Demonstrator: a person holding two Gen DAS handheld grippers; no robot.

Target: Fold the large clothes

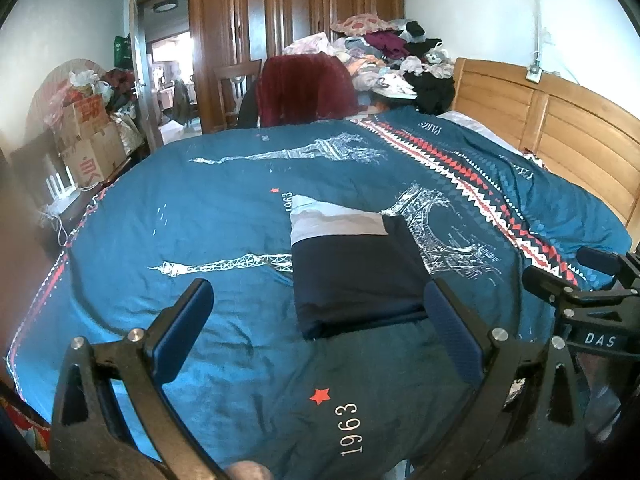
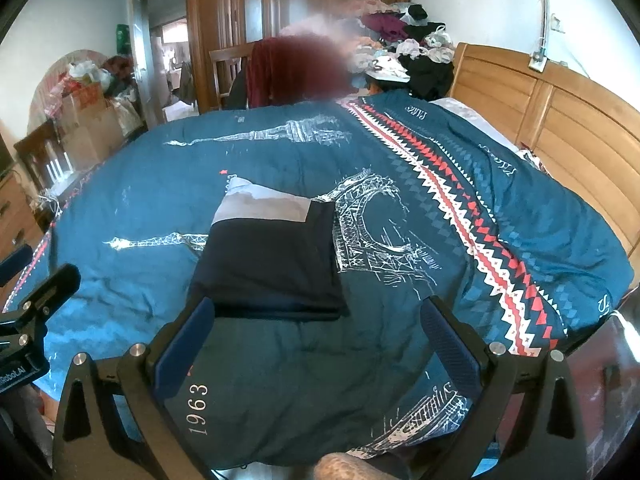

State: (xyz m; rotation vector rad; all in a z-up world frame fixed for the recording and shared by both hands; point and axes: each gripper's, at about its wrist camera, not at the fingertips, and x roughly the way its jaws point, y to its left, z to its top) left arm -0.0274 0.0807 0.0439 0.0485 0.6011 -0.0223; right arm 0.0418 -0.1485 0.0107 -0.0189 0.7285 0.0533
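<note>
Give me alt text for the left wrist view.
A folded navy and grey garment lies flat on a teal Eiffel Tower bedspread, just beyond the open, empty left gripper. The right gripper shows at the right edge.

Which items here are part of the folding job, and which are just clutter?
Job:
- folded navy and grey garment on the teal Paris-print bedspread
- left gripper, open
- right gripper, open

Lying about:
- pile of clothes by the wooden headboard
- dark red throw over a chair
- cardboard boxes
- wardrobe
</note>
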